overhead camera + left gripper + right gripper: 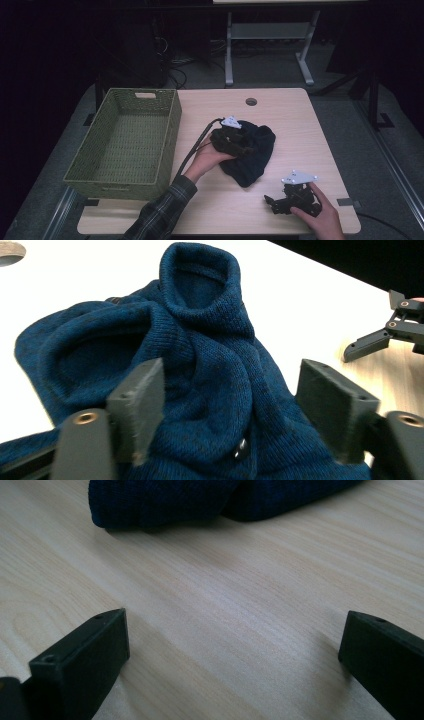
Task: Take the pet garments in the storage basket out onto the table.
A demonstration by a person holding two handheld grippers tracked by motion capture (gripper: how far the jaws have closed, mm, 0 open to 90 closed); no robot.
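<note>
The dark blue knit sweater (252, 150) lies bunched on the table, right of the empty green wicker basket (100, 182). We judge nothing packed: our left gripper (230, 405) gapes over it, right gripper (273, 204) open nearby.

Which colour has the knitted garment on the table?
Dark blue knitted garment; the left gripper view shows it best.
</note>
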